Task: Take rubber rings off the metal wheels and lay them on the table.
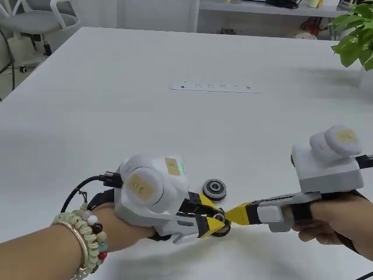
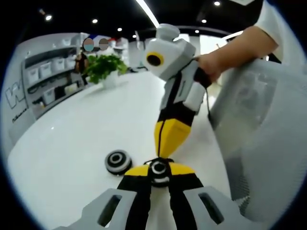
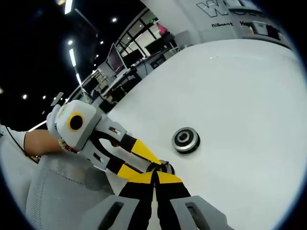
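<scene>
My left tool (image 2: 160, 168) is gripping the small round black-ringed metal wheel (image 3: 164, 167). My right tool (image 3: 154, 174) is pressing shut, the wheel sitting at its 12 o'clock, touching.

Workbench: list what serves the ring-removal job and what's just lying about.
Job: held wheel, left gripper, right gripper, loose wheel.
Lying about: power strip, plant, chair.
</scene>
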Demonstrator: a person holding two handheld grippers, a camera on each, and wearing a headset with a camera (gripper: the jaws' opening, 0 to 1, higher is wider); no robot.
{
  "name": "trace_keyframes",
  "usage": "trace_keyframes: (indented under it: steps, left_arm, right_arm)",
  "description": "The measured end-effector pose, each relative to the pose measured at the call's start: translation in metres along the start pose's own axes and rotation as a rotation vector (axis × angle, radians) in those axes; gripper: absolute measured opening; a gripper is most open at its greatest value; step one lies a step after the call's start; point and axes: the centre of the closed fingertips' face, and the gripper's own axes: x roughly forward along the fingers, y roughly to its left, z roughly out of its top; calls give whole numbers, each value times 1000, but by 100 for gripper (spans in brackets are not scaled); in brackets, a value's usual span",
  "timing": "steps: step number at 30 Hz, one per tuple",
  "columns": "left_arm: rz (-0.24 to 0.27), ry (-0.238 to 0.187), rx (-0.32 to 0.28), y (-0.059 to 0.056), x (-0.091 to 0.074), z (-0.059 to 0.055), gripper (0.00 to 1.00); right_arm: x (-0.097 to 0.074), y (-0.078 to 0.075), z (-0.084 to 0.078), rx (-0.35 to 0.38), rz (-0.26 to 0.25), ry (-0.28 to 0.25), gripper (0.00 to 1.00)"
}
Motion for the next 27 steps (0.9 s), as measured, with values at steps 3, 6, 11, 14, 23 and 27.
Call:
trace_keyframes:
  steps: [3,6,11,14,23,27]
  left_arm:
    - [1,1,0,0,0,0,14]
    - [1,1,0,0,0,0,14]
    - [1,2,0,0,0,0,14]
    - [1,2,1,0,0,0,14]
    - [1,1,1,0,0,0,14]
    - [1,1,1,0,0,-1,14]
  right_arm:
    - [-1,-2,0,0,-6,1,0]
    - [-1,-2,0,-8,-7,3,0]
    - [-1,-3,1,3,-3,1,0]
    - [-1,-2,1,3,0,-1,0]
    - [-1,2,2,1,8,-8,0]
    - [-1,3,4,2,11,-15,0]
